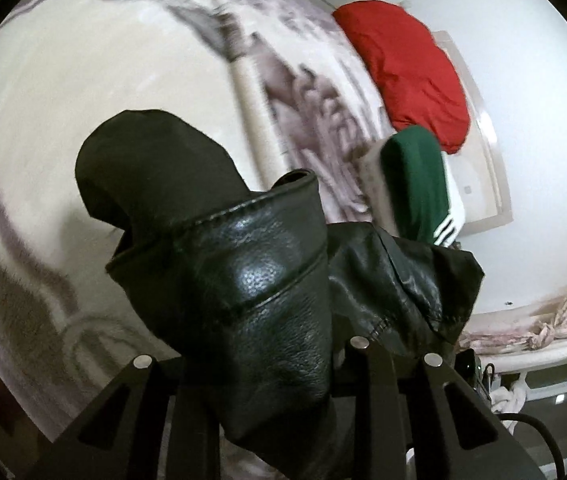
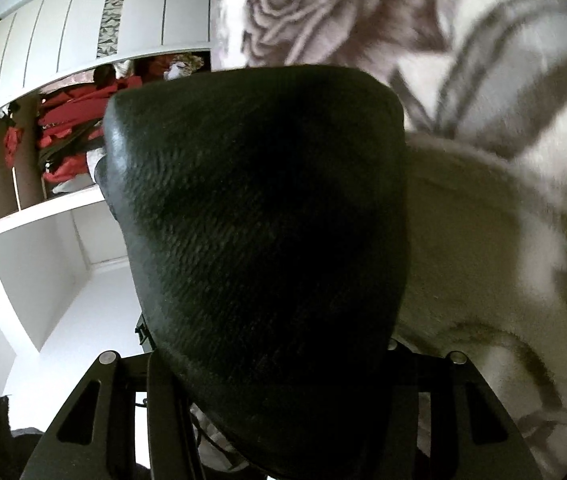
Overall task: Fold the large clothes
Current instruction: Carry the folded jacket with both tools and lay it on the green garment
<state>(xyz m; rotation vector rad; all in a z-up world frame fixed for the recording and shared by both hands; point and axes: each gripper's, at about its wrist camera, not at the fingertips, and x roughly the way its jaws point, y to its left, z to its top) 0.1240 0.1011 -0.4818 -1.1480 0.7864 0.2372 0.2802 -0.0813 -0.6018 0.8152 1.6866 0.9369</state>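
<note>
A black leather jacket [image 1: 251, 280] fills the lower middle of the left wrist view, its stitched hem bunched over my left gripper [image 1: 271, 392], which is shut on it; the fingertips are hidden by the leather. The jacket hangs above a cream and mauve floral blanket [image 1: 83, 100]. In the right wrist view a black ribbed part of the jacket [image 2: 267, 248] covers my right gripper [image 2: 283, 420], which is shut on it above the same blanket [image 2: 503, 160].
A red garment [image 1: 407, 68] and a green garment with white stripes [image 1: 419, 184] lie at the blanket's far edge. A white wall [image 1: 543, 160] stands behind. An open white wardrobe [image 2: 63, 92] with red clothes [image 2: 71, 136] shows at left.
</note>
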